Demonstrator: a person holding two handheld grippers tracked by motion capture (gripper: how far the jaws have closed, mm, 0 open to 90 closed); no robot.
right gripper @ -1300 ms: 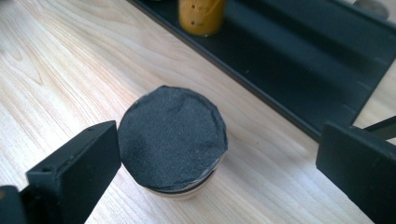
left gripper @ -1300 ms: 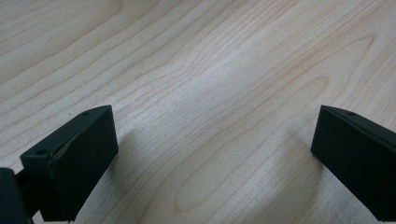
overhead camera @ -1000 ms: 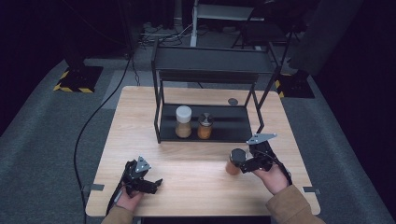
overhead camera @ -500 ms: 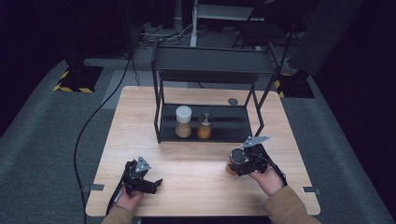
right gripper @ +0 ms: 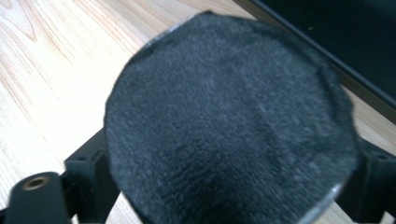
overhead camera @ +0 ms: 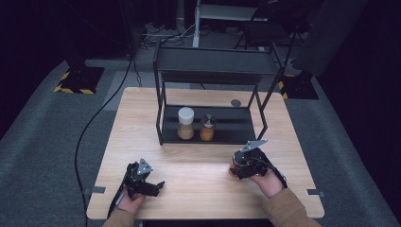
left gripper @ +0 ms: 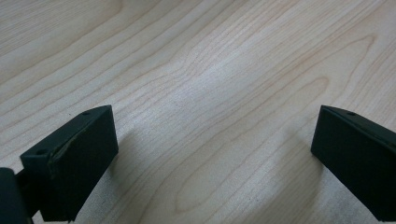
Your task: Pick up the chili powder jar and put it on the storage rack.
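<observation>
The right hand (overhead camera: 269, 182) lies low on the table (overhead camera: 198, 189) at the right, with its sleeve coming in from the bottom edge, and it points its right gripper (overhead camera: 239, 168) to the left and a bit away from the person. Between the 2 black jaws sits a small jar (overhead camera: 236, 162) with brown stuff in it, standing on the wood just in front of the black rack (overhead camera: 210, 80). In the right gripper view the jar's dark, fuzzy-looking round top (right gripper: 229, 126) is very close to the camera, and the jaws sit at its 2 sides, down low. The jaws have just been closing in around the jar, and they look like they are touching it now. The left hand (overhead camera: 128, 201) rests near the bottom left of the table, with its wrist low and its left gripper (overhead camera: 156, 187) pointing to the right. In the left gripper view its 2 jaws stand wide apart over bare wood with nothing between them. On the rack's lower shelf stand 2 more jars side by side, a white-capped jar (overhead camera: 186, 124) and a metal-capped jar (overhead camera: 207, 127), well apart from both hands.
</observation>
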